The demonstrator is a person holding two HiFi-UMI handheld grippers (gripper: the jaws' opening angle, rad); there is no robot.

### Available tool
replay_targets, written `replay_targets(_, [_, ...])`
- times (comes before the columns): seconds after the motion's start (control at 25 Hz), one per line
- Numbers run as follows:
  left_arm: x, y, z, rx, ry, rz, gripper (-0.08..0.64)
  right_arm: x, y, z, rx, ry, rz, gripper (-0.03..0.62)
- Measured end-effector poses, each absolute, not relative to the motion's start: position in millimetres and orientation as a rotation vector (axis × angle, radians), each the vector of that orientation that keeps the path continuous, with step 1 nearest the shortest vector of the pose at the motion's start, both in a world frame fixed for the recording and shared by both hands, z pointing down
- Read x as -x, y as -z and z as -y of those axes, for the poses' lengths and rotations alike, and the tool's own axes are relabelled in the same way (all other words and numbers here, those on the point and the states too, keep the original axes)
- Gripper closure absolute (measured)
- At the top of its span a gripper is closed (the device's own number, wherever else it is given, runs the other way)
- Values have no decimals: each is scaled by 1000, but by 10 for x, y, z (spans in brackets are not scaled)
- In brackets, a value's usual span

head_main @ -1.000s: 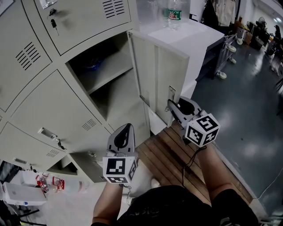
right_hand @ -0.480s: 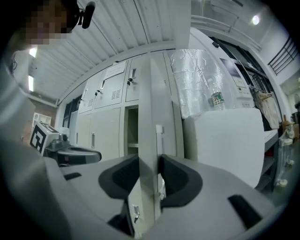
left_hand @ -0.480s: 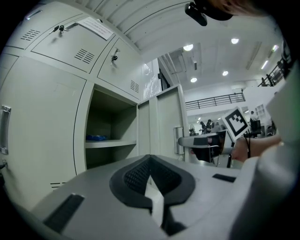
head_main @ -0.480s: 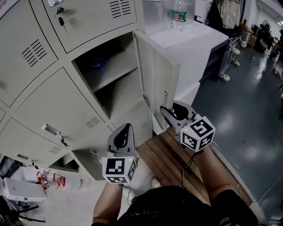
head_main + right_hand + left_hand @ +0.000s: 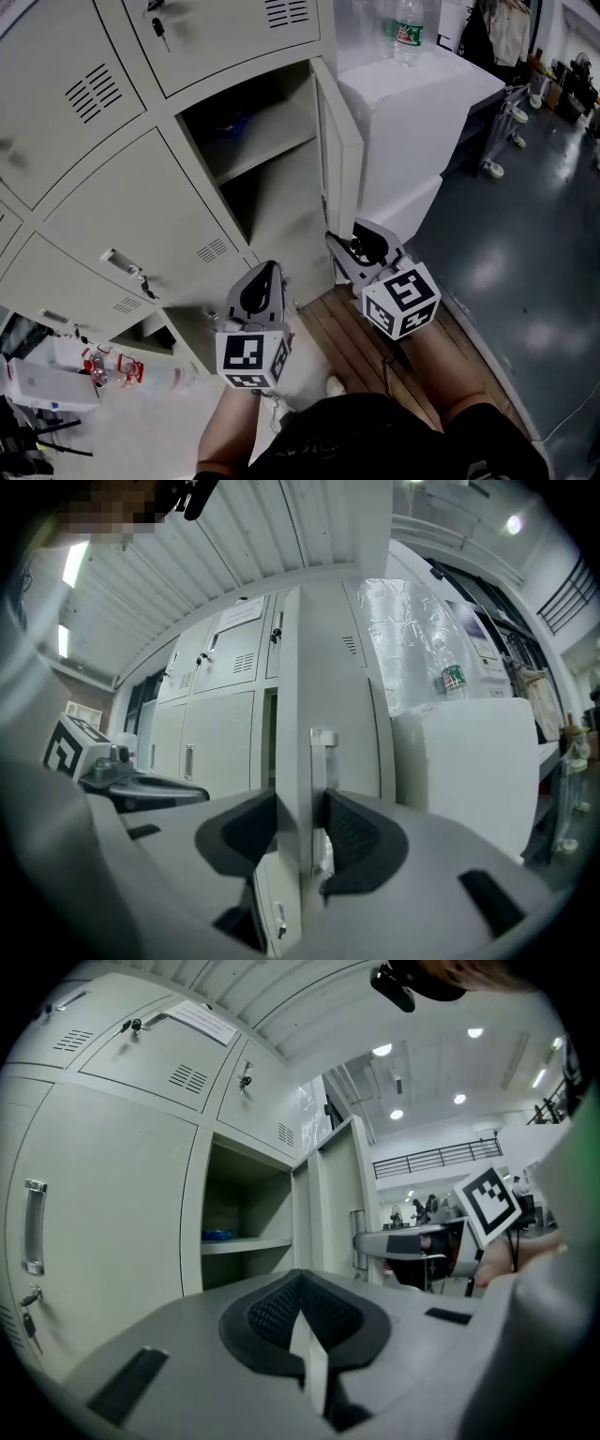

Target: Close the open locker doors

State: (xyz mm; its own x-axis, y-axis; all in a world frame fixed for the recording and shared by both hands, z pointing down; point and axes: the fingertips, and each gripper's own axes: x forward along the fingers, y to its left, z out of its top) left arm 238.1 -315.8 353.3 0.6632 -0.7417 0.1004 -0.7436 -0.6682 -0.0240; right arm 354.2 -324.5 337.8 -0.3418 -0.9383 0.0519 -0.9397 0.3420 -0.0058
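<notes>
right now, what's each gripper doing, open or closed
left gripper: closed, holding nothing.
right gripper: open; its jaws have just been opening, with the edge of the open locker door between them.

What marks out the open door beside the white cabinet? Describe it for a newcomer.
Find the locker bank beside the white cabinet bearing a water bottle. In the column nearest it, the open door stands out edge-on, baring a shelf; doors above and left are shut.

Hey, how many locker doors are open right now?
2. One door stands open at the upper right, beside the white cabinet. A bottom door at the lower left looks ajar. Others may be out of frame.
</notes>
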Motion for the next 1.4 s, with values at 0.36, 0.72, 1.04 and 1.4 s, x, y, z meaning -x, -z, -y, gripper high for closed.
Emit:
replay_targets(0.36, [-1968, -3513, 3203, -2799, -158, 1369, 557, -3128, -3372, 3414, -1873, -7, 2487, 436])
replay_targets(0.72, [-1500, -3474, 3254, -2750, -142, 1462, 557, -2701, -3382, 3672, -1731, -49, 2566, 451])
replay_targets(1.04, [-1176, -3438, 3380, -2715, -134, 1532, 555, -2428, -3385, 3958, -1710, -43, 2573, 447])
replay_targets(1.4, [-967, -3445, 3544, -2678, -134, 1590, 557, -2186, -3393, 4303, -1656, -42, 2601, 474])
